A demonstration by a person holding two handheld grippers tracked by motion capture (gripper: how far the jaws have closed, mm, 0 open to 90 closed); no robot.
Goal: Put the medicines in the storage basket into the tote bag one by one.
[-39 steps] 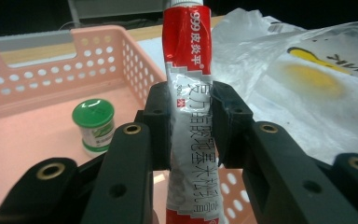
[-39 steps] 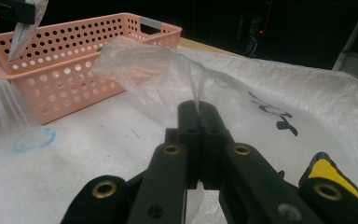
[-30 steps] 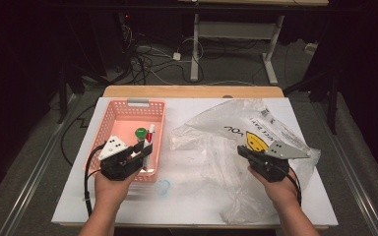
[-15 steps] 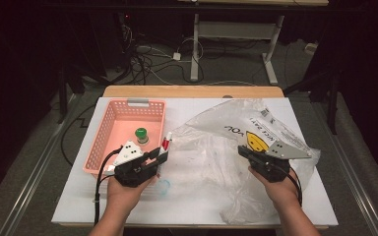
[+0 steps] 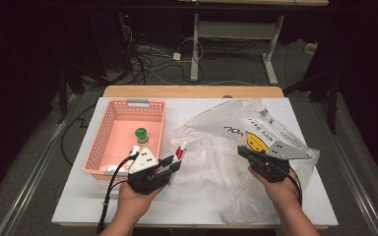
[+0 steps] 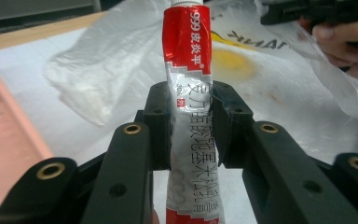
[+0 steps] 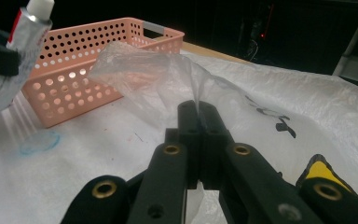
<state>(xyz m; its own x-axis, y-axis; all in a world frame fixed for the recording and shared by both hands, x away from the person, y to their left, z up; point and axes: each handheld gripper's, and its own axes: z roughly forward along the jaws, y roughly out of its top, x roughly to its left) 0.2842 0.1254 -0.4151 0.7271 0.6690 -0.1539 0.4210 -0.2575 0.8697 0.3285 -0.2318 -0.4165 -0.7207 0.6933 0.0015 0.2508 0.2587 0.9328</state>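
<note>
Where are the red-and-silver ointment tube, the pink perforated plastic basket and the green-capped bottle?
red-and-silver ointment tube [image 6: 186, 42], left gripper view, on its red printed upper band.
pink perforated plastic basket [image 5: 109, 123], high view, on its left wall.
green-capped bottle [image 5: 141, 132], high view, on its green cap.

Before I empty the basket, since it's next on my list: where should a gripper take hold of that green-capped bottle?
Grip the green-capped bottle from straight above, by its cap or neck. It stands upright inside the pink basket near the right wall, so a sideways approach would meet that wall, while the top is open and the cap is its highest part.
</note>
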